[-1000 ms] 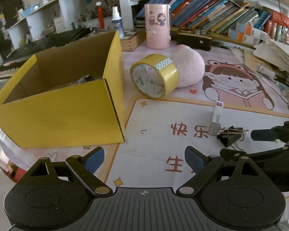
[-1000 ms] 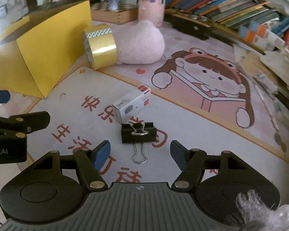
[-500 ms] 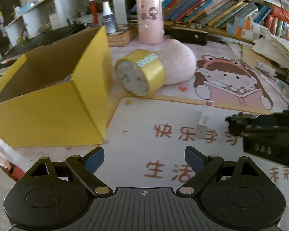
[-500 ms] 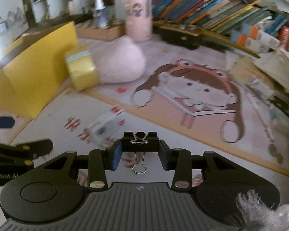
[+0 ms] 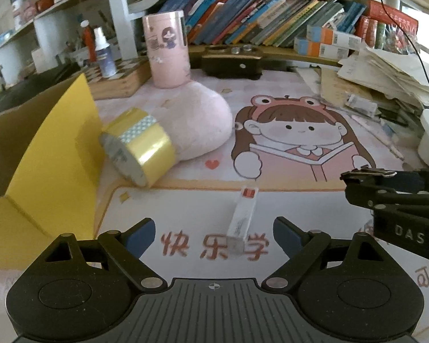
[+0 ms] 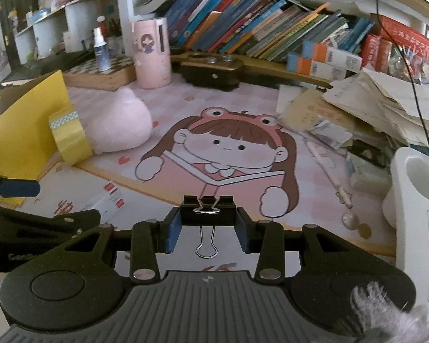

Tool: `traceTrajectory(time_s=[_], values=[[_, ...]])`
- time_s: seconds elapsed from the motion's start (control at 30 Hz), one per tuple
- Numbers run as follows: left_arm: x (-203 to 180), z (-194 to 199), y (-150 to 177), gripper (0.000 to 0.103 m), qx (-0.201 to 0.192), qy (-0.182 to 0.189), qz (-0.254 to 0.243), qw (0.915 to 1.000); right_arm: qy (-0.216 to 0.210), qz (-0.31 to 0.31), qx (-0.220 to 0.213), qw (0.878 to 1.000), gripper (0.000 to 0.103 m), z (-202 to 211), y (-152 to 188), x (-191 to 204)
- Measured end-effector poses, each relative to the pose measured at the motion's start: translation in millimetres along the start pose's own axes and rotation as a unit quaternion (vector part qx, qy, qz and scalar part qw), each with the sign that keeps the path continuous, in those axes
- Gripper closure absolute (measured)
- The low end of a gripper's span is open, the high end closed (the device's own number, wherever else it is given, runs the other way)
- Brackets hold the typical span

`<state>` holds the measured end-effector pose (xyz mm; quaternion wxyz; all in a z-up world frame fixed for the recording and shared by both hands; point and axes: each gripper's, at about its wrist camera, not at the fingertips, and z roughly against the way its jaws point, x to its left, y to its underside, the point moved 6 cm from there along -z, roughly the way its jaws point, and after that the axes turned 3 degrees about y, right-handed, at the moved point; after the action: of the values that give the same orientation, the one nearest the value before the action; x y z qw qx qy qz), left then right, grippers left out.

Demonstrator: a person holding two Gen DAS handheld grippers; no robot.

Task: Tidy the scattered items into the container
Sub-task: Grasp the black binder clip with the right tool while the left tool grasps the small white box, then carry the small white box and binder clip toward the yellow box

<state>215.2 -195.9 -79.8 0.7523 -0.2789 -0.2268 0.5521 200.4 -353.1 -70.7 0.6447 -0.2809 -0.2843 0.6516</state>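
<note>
My right gripper (image 6: pixel 207 230) is shut on a black binder clip (image 6: pixel 206 213), lifted off the mat, its wire handle hanging down. The same gripper shows at the right of the left wrist view, clip (image 5: pixel 366 175) at its tip. My left gripper (image 5: pixel 213 235) hovers over a small white box with a red label (image 5: pixel 242 217) lying on the mat; its jaws are closing, wide apart, the pads clear of the box. The open yellow cardboard box (image 5: pixel 43 154) stands at the left. A roll of yellow tape (image 5: pixel 140 150) leans on a pink plush (image 5: pixel 197 120) beside it.
A pink cartoon canister (image 5: pixel 166 48) and a black case (image 5: pixel 231 64) stand behind the plush, with a row of books (image 6: pixel 257 37) further back. Loose papers (image 6: pixel 386 105) pile up at the right, near a white holder (image 6: pixel 417 188) and coins (image 6: pixel 357 225).
My right gripper closed on the binder clip and lifted it off the mat. My left gripper shifted right, from the yellow box towards the small white box.
</note>
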Motion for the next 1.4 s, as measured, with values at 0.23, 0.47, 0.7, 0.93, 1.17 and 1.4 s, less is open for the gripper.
traceTrajectory(time_s=[0.23,0.47,0.7,0.93,1.17,1.4], values=[[-12,-25,-6,0.055,0.027,0.019,-0.022,0.9992,0.003,-0.011,0.005,1.000,0.066,-3,0,-9],[-16,-37,-4,0.077,0.047,0.048,-0.012,0.9977,0.003,-0.016,0.010,1.000,0.066,-5,2,-12],[-12,-31,-1,0.090,0.043,0.052,0.008,0.9977,-0.005,-0.019,0.012,1.000,0.066,-4,2,-10],[1,-7,-2,0.090,0.007,0.043,0.035,0.9984,-0.025,-0.004,0.008,1.000,0.066,0,2,5],[15,18,3,0.090,-0.023,0.035,0.047,0.9980,-0.048,0.024,-0.001,0.999,0.066,9,0,31],[40,39,21,0.090,-0.030,0.030,0.064,0.9970,-0.064,0.042,-0.001,0.997,0.066,21,7,64]])
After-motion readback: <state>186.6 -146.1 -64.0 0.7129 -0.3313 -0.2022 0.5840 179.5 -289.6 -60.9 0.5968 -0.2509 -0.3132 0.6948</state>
